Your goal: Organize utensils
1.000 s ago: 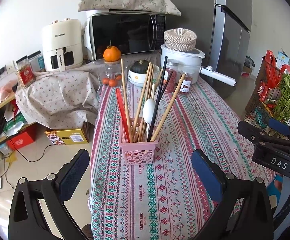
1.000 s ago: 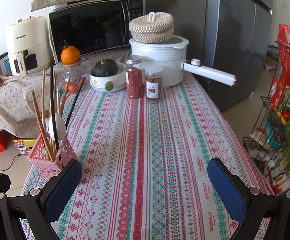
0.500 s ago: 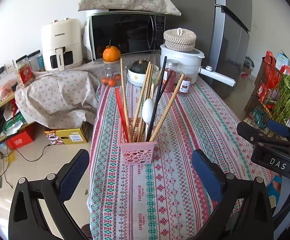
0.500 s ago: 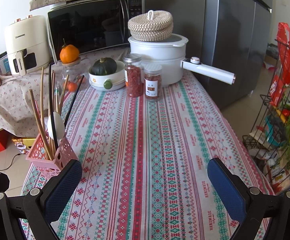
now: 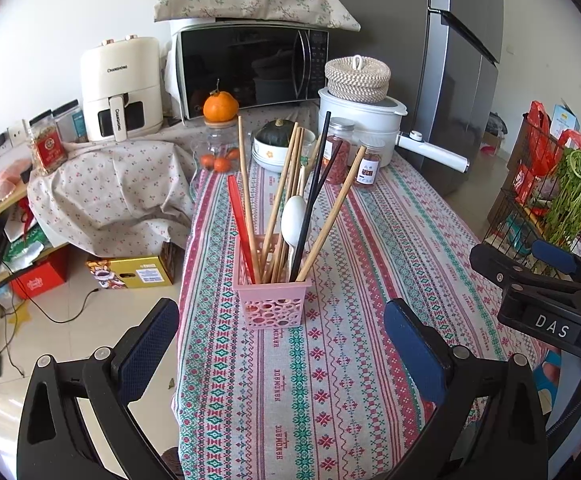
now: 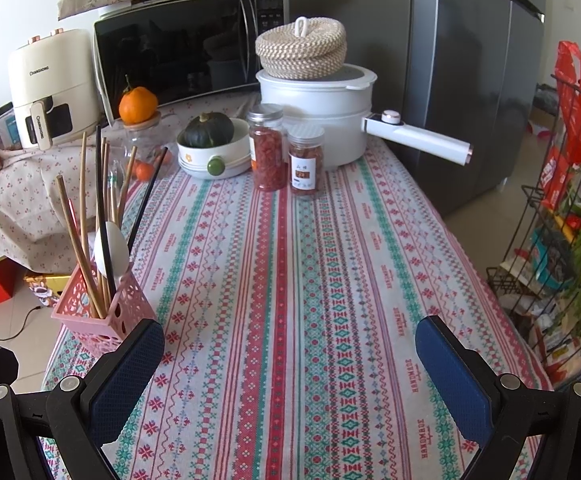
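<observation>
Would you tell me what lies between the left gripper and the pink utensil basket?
Only bare patterned tablecloth, seen in the left wrist view, separates the open left gripper from the pink perforated plastic basket.

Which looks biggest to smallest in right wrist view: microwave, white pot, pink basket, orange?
1. microwave
2. white pot
3. pink basket, though it sits much nearer the camera, so its rank against the pot is unsure
4. orange

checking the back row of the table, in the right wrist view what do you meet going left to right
orange on a glass jar → dark green squash in a white bowl → tall red-filled jar → shorter labelled jar → white pot's long handle
</observation>
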Demonstrator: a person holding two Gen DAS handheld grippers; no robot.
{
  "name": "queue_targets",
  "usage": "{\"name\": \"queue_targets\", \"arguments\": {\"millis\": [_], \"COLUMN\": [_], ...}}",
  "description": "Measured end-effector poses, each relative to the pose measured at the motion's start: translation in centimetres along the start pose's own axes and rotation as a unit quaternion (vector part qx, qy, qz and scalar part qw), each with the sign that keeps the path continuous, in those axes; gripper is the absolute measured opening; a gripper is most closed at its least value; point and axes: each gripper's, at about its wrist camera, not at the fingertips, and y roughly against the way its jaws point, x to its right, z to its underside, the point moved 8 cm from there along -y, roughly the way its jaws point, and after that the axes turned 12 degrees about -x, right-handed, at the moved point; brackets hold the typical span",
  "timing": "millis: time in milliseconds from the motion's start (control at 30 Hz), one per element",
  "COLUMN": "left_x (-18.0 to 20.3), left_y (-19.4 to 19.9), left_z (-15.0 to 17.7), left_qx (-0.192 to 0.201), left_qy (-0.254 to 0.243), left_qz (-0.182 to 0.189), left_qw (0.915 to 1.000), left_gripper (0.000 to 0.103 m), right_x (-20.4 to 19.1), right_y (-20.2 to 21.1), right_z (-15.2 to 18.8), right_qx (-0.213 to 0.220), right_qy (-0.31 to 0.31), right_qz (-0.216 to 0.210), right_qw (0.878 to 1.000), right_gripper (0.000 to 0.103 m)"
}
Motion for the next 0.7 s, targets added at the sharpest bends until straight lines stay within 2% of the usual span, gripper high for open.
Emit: {"name": "queue_targets", "arguments": {"millis": [700], "left_x": [0.87], "left_y": [0.20], "left_z": [0.10], "left_qx": [0.002], "left_qy": [-0.002], "left_qz": [0.017], "left_qw": [0.9999], "left_gripper": [0.103], "right_x": [0.03], "right_y": [-0.35], "right_z": [0.29], "right_qx": [-0.008], "right_qy": [0.000], "right_qz": [-0.001], "right_qw": [1.000], "right_gripper": [0.103]}}
